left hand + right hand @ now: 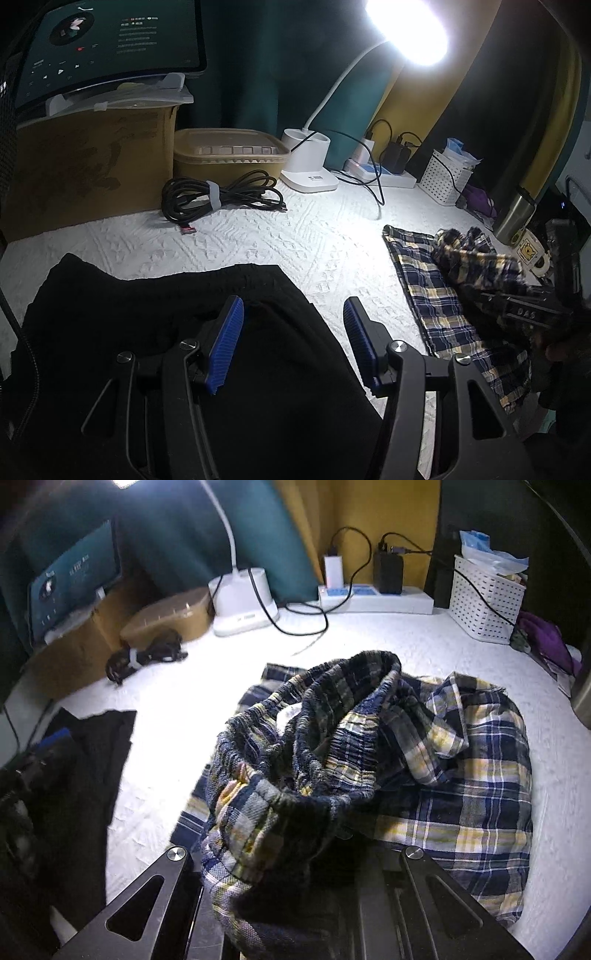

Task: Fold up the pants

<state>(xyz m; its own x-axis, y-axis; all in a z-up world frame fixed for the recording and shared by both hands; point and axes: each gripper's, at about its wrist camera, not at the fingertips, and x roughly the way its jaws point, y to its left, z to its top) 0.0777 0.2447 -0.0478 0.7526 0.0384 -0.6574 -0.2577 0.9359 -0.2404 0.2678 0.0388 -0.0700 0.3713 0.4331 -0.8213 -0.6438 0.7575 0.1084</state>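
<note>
R gripper (295, 853) fingers are clamped narrow on bunched waistband of plaid pants (443, 775), rest of them heaped just ahead & right of fingers on white tabletop (369, 635), while L gripper (293, 339) fingers stand apart w/ nothing between, over black garment (147, 295).
</note>
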